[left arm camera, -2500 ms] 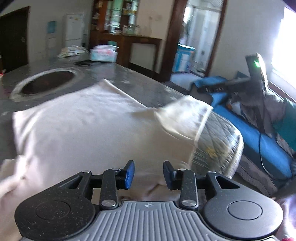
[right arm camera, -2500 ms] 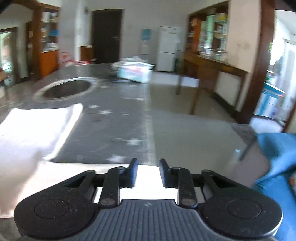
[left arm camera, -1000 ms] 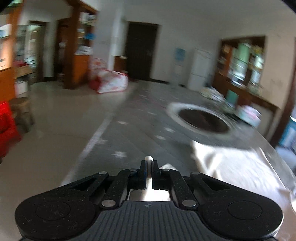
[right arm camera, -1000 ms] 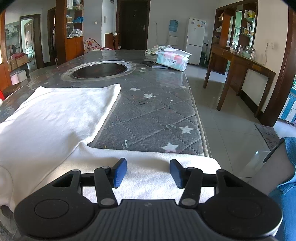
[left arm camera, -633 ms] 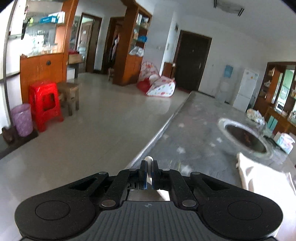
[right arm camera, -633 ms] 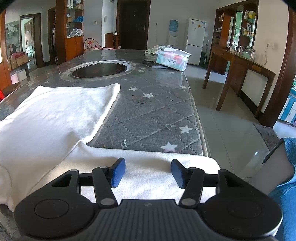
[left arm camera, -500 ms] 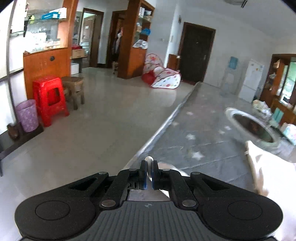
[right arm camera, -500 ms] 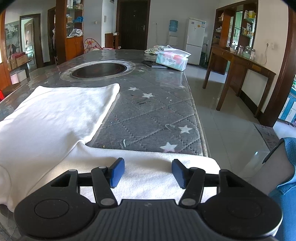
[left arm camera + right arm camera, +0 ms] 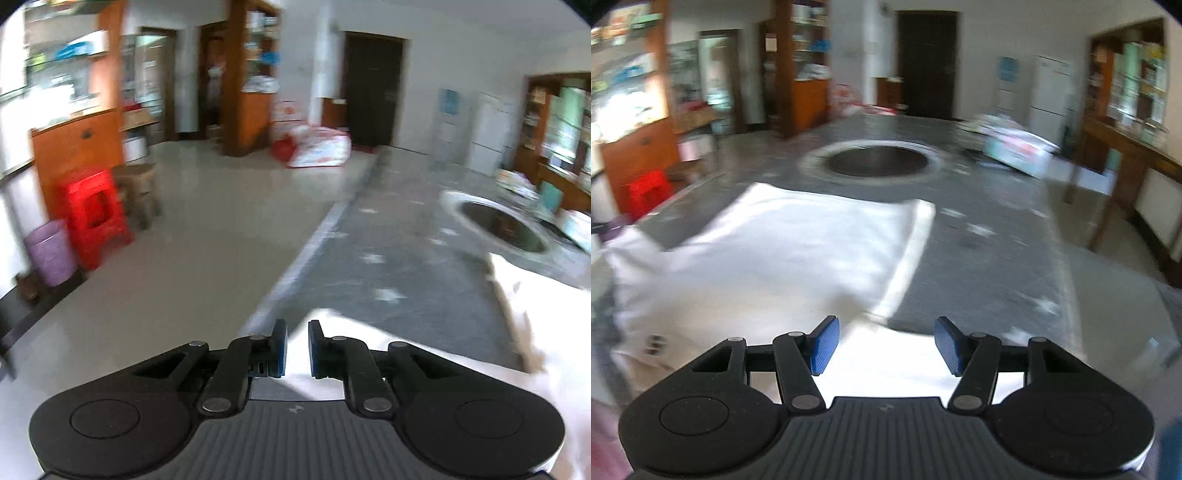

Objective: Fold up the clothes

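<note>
- The white garment (image 9: 783, 251) lies spread flat on the grey star-patterned bench (image 9: 990, 258), with its far edge just before the round dark opening (image 9: 877, 160) in the bench top. I judge it is laid out so that its parts can be folded one over another.
- The left hand-held gripper (image 9: 296, 349) is at the near left corner of the garment, beside the bench edge. Its jaws are opening and stand a little apart; the white cloth shows in the gap below them, but the blue pads do not press on it. It looks like a corner that was just set down (this is my judgement only).
- The right hand-held gripper (image 9: 886, 347) is released, with the jaws wide apart, above the near strip of the garment and holding nothing.
- The right wrist view shows almost the whole garment, with the folded edge on its right side. The left wrist view shows only a corner and one side edge of the cloth.
- Only the left wrist view shows clearly the floor beside the bench, with the red stool (image 9: 94, 216) and the purple bin (image 9: 51, 253).
- Both pictures are blurred, so small details stay unclear.
</note>
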`<state>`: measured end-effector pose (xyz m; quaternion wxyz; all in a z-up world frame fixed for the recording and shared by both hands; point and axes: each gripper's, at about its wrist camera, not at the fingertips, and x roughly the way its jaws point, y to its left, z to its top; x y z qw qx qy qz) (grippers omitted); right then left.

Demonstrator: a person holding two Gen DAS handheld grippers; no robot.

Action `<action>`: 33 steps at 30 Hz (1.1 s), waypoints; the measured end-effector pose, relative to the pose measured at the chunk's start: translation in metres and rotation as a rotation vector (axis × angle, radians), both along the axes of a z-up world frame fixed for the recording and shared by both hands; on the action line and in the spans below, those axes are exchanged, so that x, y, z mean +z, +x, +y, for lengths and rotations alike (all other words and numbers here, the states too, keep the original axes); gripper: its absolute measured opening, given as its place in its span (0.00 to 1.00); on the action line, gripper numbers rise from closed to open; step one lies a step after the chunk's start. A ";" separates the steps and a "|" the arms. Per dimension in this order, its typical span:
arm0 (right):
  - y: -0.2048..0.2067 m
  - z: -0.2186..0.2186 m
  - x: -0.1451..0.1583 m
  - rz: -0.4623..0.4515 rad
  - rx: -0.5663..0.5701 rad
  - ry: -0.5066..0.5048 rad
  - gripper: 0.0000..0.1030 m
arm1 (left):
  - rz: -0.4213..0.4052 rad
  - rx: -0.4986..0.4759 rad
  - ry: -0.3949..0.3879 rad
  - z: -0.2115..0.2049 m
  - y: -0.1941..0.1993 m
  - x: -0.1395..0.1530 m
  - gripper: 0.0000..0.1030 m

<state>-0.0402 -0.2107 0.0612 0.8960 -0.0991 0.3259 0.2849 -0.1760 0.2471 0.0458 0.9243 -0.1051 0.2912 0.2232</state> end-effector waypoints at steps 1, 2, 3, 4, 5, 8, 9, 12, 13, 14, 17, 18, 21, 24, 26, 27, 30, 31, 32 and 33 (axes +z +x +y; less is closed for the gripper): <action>-0.003 0.009 0.002 -0.002 0.041 0.006 0.56 | 0.000 -0.035 0.000 -0.005 0.003 0.000 0.13; -0.006 0.019 0.004 -0.004 0.087 0.009 0.56 | 0.002 -0.063 0.004 -0.010 0.007 0.000 0.13; -0.009 0.031 0.005 -0.003 0.137 0.011 0.56 | 0.007 -0.083 0.009 -0.014 0.011 -0.002 0.13; -0.012 0.042 0.006 -0.001 0.186 0.013 0.56 | 0.013 -0.102 0.014 -0.017 0.015 -0.004 0.13; -0.015 0.054 0.007 0.001 0.235 0.014 0.56 | 0.020 -0.113 0.017 -0.019 0.018 -0.006 0.13; -0.022 0.089 0.004 0.010 0.357 0.006 0.56 | 0.043 -0.139 0.025 -0.022 0.025 -0.013 0.13; -0.028 0.104 0.003 0.014 0.409 0.001 0.56 | 0.050 -0.141 0.030 -0.022 0.026 -0.015 0.13; -0.041 0.141 -0.005 0.010 0.536 -0.023 0.56 | 0.076 -0.135 0.043 -0.022 0.027 -0.020 0.13; -0.045 0.151 -0.008 0.007 0.569 -0.033 0.56 | 0.086 -0.128 0.046 -0.021 0.027 -0.023 0.13; -0.048 0.160 -0.012 0.008 0.591 -0.044 0.56 | 0.098 -0.116 0.052 -0.019 0.026 -0.026 0.14; -0.061 0.181 -0.022 0.025 0.654 -0.066 0.55 | 0.097 -0.096 0.079 -0.014 0.020 -0.029 0.15; -0.064 0.185 -0.025 0.036 0.670 -0.069 0.53 | 0.101 -0.085 0.089 -0.012 0.019 -0.029 0.15; -0.070 0.184 -0.027 0.058 0.700 -0.051 0.51 | 0.106 -0.060 0.102 -0.004 0.017 -0.030 0.15; -0.068 0.174 -0.018 0.087 0.705 -0.007 0.51 | 0.113 -0.040 0.107 0.003 0.017 -0.029 0.15; -0.065 0.165 -0.013 0.082 0.690 0.010 0.51 | 0.123 -0.038 0.103 0.004 0.020 -0.027 0.15; -0.062 0.158 -0.009 0.070 0.671 0.014 0.51 | 0.128 -0.037 0.101 0.003 0.021 -0.025 0.15; -0.049 0.139 -0.004 0.047 0.596 0.017 0.52 | 0.107 -0.065 0.083 -0.006 0.024 -0.013 0.15; -0.043 0.132 -0.003 0.041 0.563 0.015 0.52 | 0.092 -0.089 0.077 -0.012 0.026 -0.008 0.15; -0.036 0.124 -0.003 0.040 0.523 0.013 0.52 | 0.078 -0.113 0.071 -0.017 0.028 -0.003 0.15; -0.028 0.116 -0.004 0.041 0.481 0.010 0.52 | 0.064 -0.148 0.061 -0.025 0.032 0.002 0.15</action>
